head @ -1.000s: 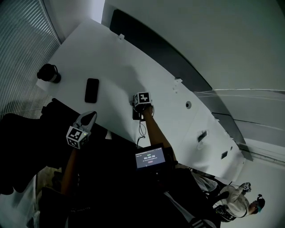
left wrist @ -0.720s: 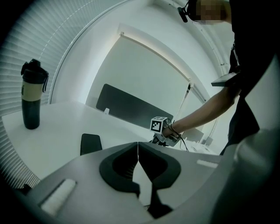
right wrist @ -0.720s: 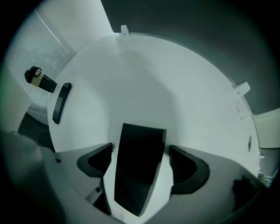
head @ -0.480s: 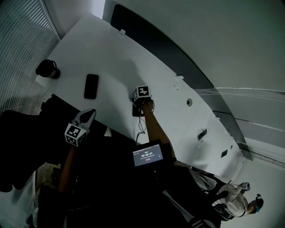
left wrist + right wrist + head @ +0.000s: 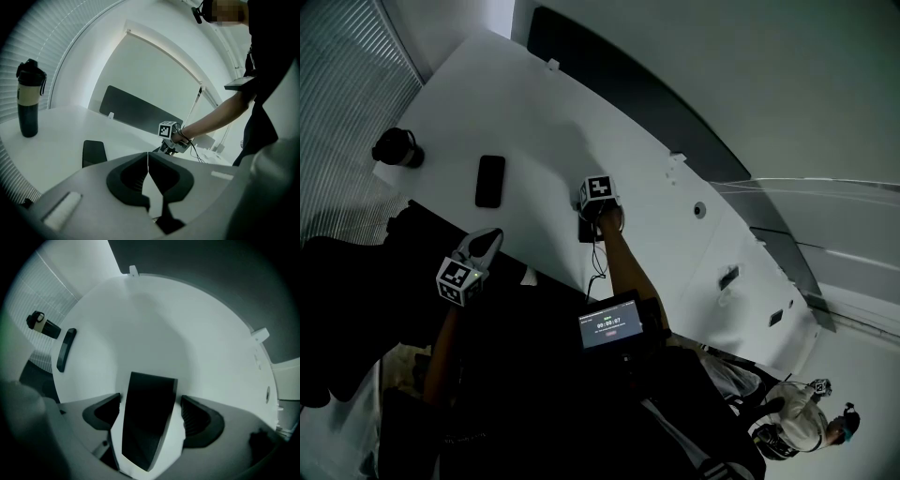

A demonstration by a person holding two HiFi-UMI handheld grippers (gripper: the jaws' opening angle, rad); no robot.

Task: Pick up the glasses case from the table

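Observation:
The black glasses case (image 5: 148,418) lies flat on the white table (image 5: 168,319), and my right gripper (image 5: 150,399) stands open over it, one jaw on each side with a gap showing at both. In the head view the case (image 5: 585,232) is mostly hidden under that gripper (image 5: 591,220) near the table's front edge. My left gripper (image 5: 148,155) is shut and holds nothing; it hangs off the table's front edge (image 5: 487,240), left of the case.
A flat black phone-like slab (image 5: 489,181) lies left of the case, and a dark bottle (image 5: 397,150) stands at the table's left corner. A dark divider panel (image 5: 647,103) runs along the far edge. A small screen (image 5: 612,325) sits on the right forearm.
Hardly anything: the right gripper stays over the case, the left gripper holds its place, and the head view has shifted slightly.

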